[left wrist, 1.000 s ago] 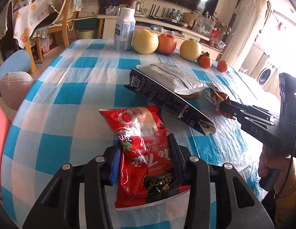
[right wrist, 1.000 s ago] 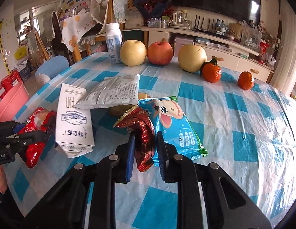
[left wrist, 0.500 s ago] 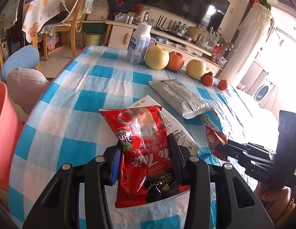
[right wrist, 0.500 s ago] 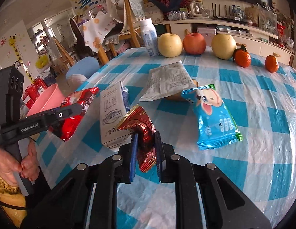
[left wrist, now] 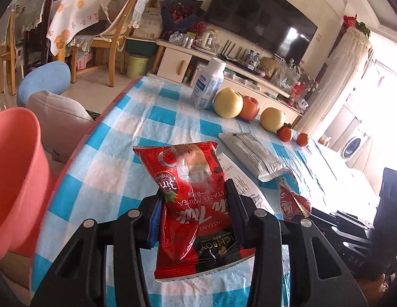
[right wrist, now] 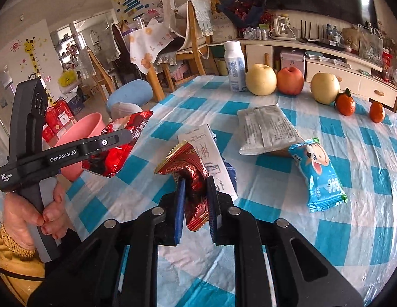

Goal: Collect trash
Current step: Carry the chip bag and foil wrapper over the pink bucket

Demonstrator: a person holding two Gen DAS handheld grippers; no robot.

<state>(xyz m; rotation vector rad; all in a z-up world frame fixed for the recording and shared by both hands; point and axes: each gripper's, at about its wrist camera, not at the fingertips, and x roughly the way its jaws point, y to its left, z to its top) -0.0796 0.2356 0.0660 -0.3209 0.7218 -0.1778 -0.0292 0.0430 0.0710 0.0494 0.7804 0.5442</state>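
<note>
Wrappers clamped both sides: left gripper grips the red milk-tea packet, right gripper pinches a crumpled foil wrapper, likely heading for the pink bin.

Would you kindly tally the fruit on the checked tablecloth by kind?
Yellow pears: 2, one beside the bottle, one further right
Red apple: 1
Small oranges: 2, and
Total: 5

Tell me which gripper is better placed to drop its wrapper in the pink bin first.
Left, probably. The left gripper holds the red packet nearest the pink bin; the right gripper sits farther over the table.
</note>
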